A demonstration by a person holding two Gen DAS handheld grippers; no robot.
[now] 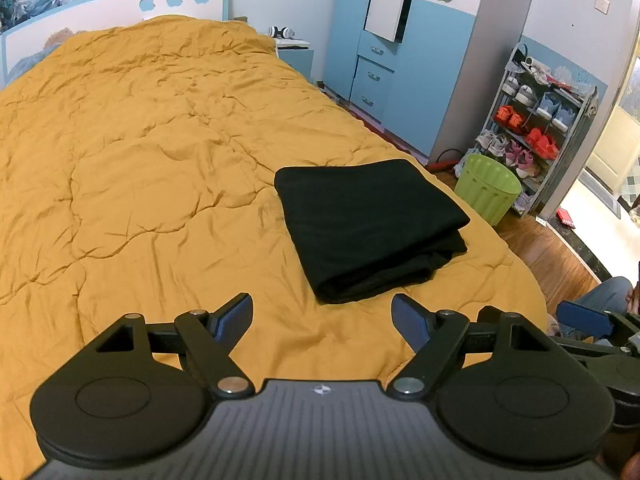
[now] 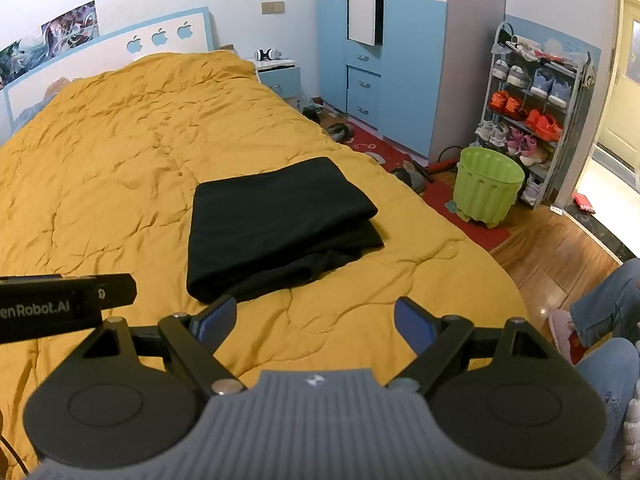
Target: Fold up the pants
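One pair of black pants (image 1: 370, 228), folded into a flat bundle, lies on my yellow quilt (image 1: 140, 152), with my two tongs near it: left gripper (image 1: 322, 314) spread and empty, right gripper (image 2: 316, 318) likewise, and one green basket (image 2: 488, 190) beyond the pants' right side.

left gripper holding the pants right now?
No, the left gripper has its jaws open and empty, short of the folded black pants lying on the quilt.
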